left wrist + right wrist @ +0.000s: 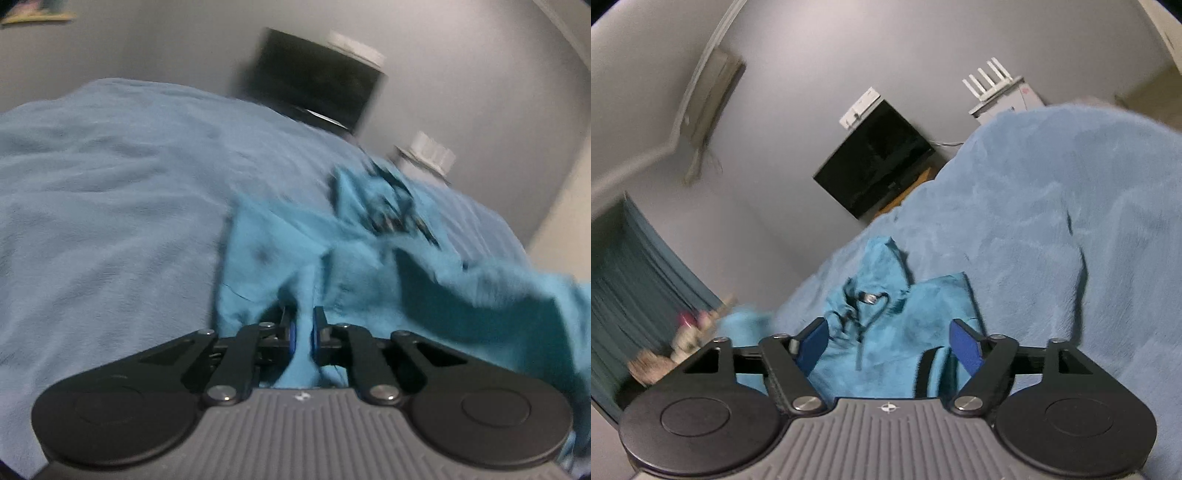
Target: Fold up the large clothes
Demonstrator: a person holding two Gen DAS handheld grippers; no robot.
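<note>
In the left wrist view, the left tool (303, 330) at lower centre is pinching a narrow ridge of the bright turquoise fleece hoodie (280, 243), which trails up and to the right across the pale blue plush bed cover (110, 177). The frame is blurred, and the pinch looks thin, so a sharp pull could let the cloth slide out and the fold collapse. In the right wrist view, the right tool (888, 345) has its blue pads spread wide with nothing between them, poised over the hoodie (886, 332), which lies in the lower middle with its dark drawstring (866, 314) showing. If it closes there, it may catch the drawstring or just one layer, skewing the fold.
</note>
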